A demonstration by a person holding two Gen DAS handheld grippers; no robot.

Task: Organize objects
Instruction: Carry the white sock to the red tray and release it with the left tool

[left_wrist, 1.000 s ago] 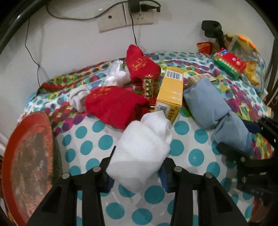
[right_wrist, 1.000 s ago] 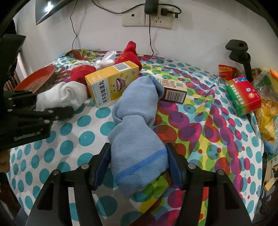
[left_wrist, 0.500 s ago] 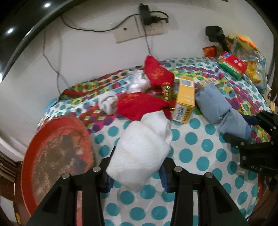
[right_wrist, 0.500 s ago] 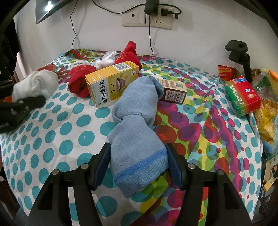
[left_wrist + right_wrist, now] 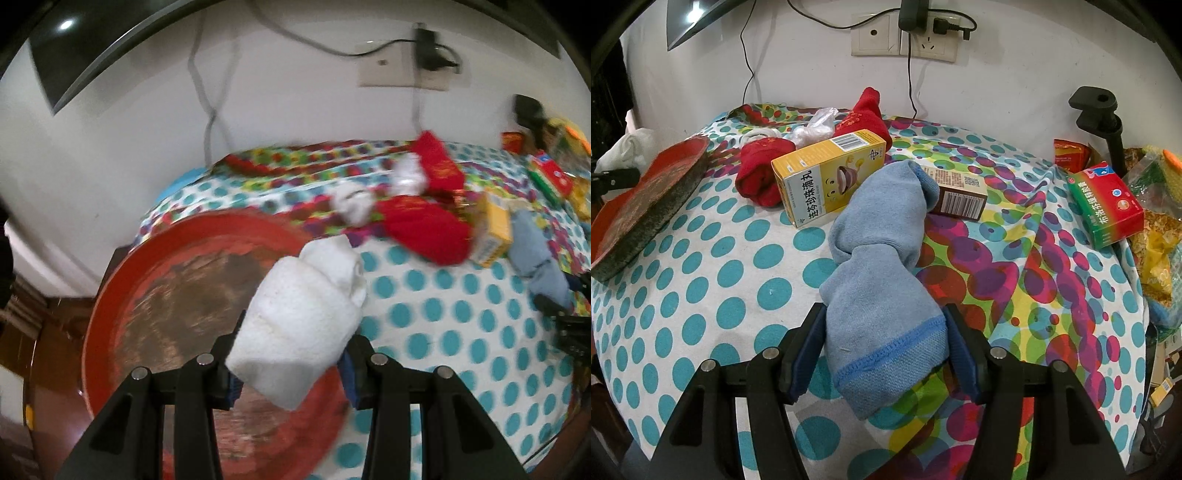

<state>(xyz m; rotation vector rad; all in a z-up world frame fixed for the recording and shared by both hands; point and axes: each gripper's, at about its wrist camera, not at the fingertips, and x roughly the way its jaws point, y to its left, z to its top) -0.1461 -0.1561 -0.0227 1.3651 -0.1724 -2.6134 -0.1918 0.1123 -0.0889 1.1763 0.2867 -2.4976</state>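
The left gripper (image 5: 290, 363) is clamped on a rolled white sock (image 5: 303, 317), both blue-padded jaws pressed into its sides, and it holds the roll in the air above the near edge of the red tray (image 5: 155, 288). The tray is round, its worn brown middle bare, and it sits at the left end of the dotted tablecloth (image 5: 443, 332). That view is blurred.

The right gripper (image 5: 884, 350) is closed around the cuff end of a rolled blue sock (image 5: 882, 258); the sock's far end rests on the cloth, leaning against a small brown box (image 5: 960, 194) and just in front of a yellow medicine box (image 5: 831, 177) that lies on its side.

Past the yellow box, a red sock (image 5: 757, 173) lies bunched on the cloth, touching the box's left end. Behind it are a small white sock (image 5: 757, 134), a crumpled clear plastic wrapper (image 5: 816, 125) and a second red sock (image 5: 864, 114) that sticks upward.

To the right, well apart from the socks, a red-and-green box (image 5: 1108, 203) sits near the table's edge beside a black clamp stand (image 5: 1100, 114). On the wall beyond is a power socket (image 5: 905, 37) with plugs in it.
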